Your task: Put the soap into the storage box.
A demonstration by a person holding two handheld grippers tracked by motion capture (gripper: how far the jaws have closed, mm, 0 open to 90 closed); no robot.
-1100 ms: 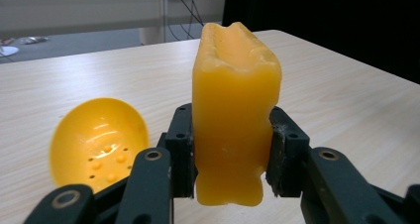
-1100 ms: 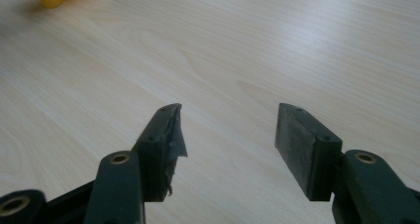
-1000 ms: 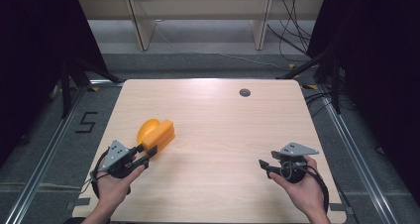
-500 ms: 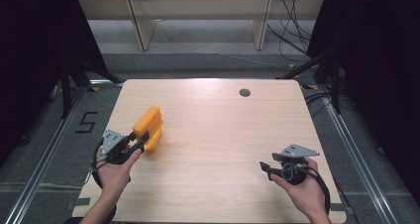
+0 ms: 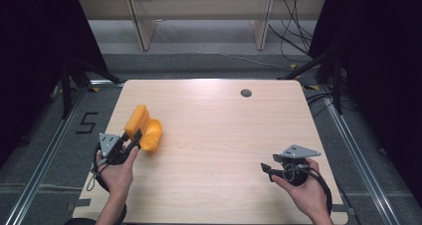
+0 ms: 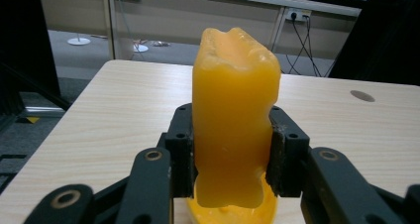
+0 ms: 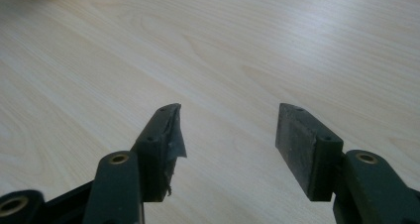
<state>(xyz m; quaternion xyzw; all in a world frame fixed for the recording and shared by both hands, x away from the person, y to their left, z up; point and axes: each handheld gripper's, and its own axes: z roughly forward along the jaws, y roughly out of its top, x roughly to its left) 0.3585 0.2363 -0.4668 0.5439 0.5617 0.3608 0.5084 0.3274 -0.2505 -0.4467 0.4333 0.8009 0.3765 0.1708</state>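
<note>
Left gripper [image 5: 133,141], near the left edge of the table [image 5: 219,135], about midway along it. Its black fingers [image 6: 179,152] are clamped on the sides of an orange, glossy, soft-looking block with rounded, lumpy corners [image 6: 234,115]. In the left gripper view the pads press flat against both flanks of the block; its surface is smooth and slightly translucent, waxy or rubbery, with a dented, wavy far end.

In the high view the same block [image 5: 135,120] runs with its long axis from the fingers away toward the far left corner of the table, far end pointing up and away from the person. A second orange piece, rounder and disc-like [image 5: 152,134], sits just beside and under the block on its right, touching it; in the left gripper view it shows as a curved orange rim below the block [image 6: 233,215]. Whether the two are one object, cannot tell.

Table: pale wood-grain laminate, matt, with a small dark round hole [image 5: 246,92] near the far edge.

Right gripper [image 5: 266,169], near the right front corner, held in the hand just above the table. Fingers [image 7: 307,149] stand well apart, nothing between them; bare wood grain beneath. The left pad shows a torn, frayed edge.
</note>
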